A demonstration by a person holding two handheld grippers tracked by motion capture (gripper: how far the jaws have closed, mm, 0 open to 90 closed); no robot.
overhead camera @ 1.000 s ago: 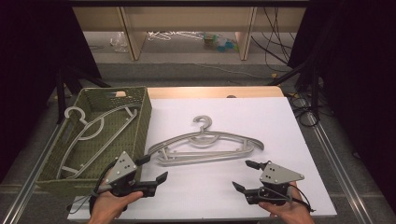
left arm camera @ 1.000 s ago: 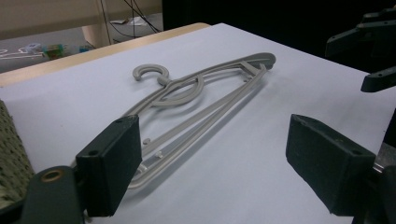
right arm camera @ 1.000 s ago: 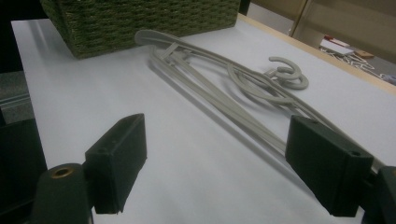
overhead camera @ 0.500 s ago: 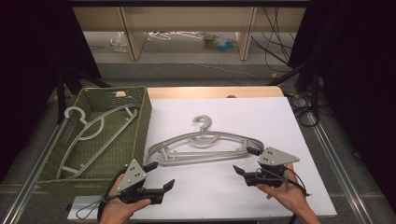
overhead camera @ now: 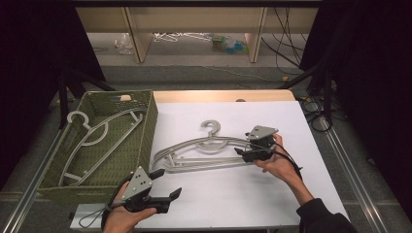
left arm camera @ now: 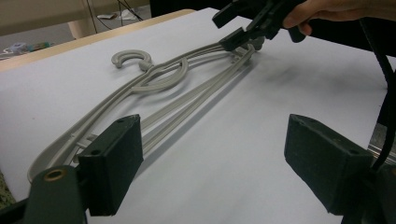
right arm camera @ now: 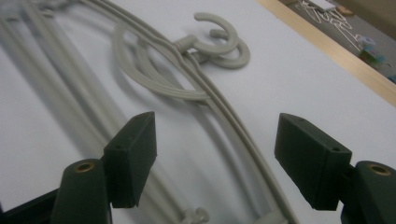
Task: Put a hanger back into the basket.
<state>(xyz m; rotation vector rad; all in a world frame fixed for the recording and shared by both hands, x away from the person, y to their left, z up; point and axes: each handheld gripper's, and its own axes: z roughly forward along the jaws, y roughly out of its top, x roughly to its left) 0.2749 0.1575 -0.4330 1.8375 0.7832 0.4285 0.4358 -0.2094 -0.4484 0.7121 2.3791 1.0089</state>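
Two grey plastic hangers [overhead camera: 209, 150] lie stacked on the white table top, hooks pointing away from me. My right gripper [overhead camera: 245, 151] is at their right end, open. Its jaws have just been closing. In the right gripper view [right arm camera: 215, 154] the hangers' upper arms [right arm camera: 224, 121] run between the jaws, and the pads stand off them. My left gripper [overhead camera: 167, 183] hovers open near the front edge, apart from the hangers' left end. In the left gripper view [left arm camera: 217, 163] the hangers [left arm camera: 159, 88] stretch away toward the right gripper [left arm camera: 231, 25].
A green woven basket [overhead camera: 148, 121] stands at the left with another grey hanger [overhead camera: 97, 136] inside. A wooden strip [overhead camera: 218, 95] borders the table's far edge. Cables [overhead camera: 316, 111] trail at the right. Shelves and clutter sit on the floor beyond.
My right gripper has travelled from the front edge up and left to the hangers' right end, its jaws narrowing. The left gripper has barely shifted. The hangers lie as before.
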